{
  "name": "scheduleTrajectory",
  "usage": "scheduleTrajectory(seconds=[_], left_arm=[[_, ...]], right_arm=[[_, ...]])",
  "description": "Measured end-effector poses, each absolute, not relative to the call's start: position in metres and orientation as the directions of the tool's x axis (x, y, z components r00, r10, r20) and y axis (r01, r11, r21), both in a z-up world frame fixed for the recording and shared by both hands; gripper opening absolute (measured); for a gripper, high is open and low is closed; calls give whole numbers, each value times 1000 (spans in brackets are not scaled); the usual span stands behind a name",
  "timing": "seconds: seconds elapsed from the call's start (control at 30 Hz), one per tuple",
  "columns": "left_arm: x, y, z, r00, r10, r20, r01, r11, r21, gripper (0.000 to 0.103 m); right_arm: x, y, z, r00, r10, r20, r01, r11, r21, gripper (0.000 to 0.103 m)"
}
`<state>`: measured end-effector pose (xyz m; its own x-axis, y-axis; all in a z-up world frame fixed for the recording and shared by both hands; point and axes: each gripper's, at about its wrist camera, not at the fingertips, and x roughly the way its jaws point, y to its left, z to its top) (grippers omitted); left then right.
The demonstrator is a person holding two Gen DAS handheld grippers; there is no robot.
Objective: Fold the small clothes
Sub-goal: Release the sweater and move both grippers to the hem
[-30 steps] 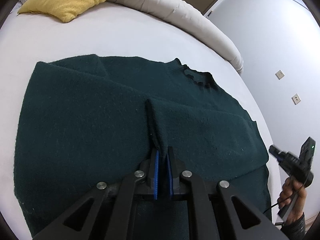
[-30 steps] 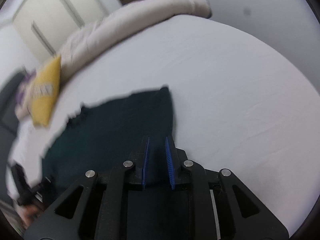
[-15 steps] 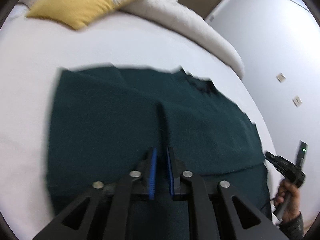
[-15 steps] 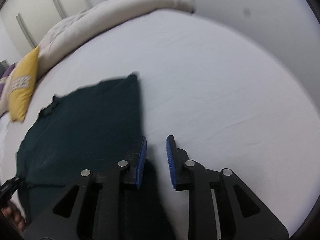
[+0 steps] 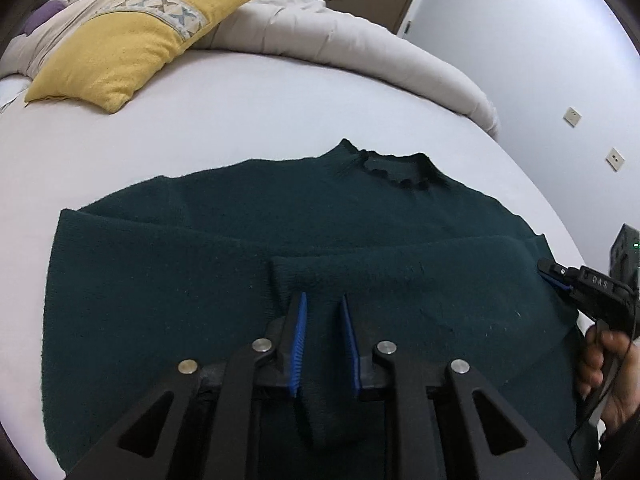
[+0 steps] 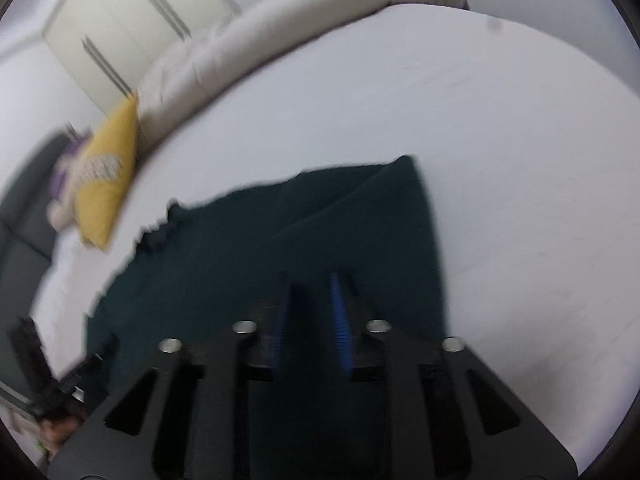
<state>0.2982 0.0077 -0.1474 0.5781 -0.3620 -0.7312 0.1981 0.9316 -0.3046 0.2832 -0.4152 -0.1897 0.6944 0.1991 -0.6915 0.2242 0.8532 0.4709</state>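
Our left gripper (image 5: 323,308) is opening, its sleeve let go across the dark green sweater (image 5: 200,280) to narrow it; our right gripper (image 6: 310,292) is closing, empty, above the sweater, flat on the white bed (image 5: 240,100).

Black left gripper (image 5: 323,312), blue ribbed pads (image 5: 299,340), silver screws (image 5: 262,345); sleeve (image 5: 624,440) seemingly dark.

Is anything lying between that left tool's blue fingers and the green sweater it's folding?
Nothing visible. The left gripper sits right over the dark green sweater, its jaws opening with only the sweater's own folded sleeve below them.
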Motion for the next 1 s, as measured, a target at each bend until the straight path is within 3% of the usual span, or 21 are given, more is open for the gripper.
scheduleTrajectory(seconds=[0.1,0.17,0.2,0.23,0.3,0.37,0.4,0.63,1.0], left_arm=[[298,19,-148,562,-416,-715,201,907,-370,20],[283,28,-142,554,-424,-717,197,903,-381,20],[273,33,-138,555,-394,-732,179,917,-358,30],[260,41,-133,561,-378,-737,168,923,-346,34],[226,68,-121,588,-386,-711,151,916,-372,43],[187,96,-113,609,-362,-706,117,921,-371,50],[171,106,-111,612,-357,-706,103,921,-376,52],[56,156,-125,555,-422,-717,8,865,-503,58],[-28,153,-151,439,-526,-729,12,814,-580,58]], right_arm=[[258,-447,-194,732,206,-649,283,775,565,12],[239,-456,-190,732,183,-656,310,768,560,20],[228,-457,-184,720,153,-677,333,780,530,26],[212,-458,-176,705,113,-700,351,802,483,34],[176,-457,-162,729,101,-677,324,820,472,38],[139,-456,-149,749,105,-655,306,821,482,52],[122,-453,-145,756,112,-645,294,822,487,53],[15,-415,-135,717,184,-672,227,850,475,56],[-106,-410,-158,633,250,-733,250,830,499,56]])
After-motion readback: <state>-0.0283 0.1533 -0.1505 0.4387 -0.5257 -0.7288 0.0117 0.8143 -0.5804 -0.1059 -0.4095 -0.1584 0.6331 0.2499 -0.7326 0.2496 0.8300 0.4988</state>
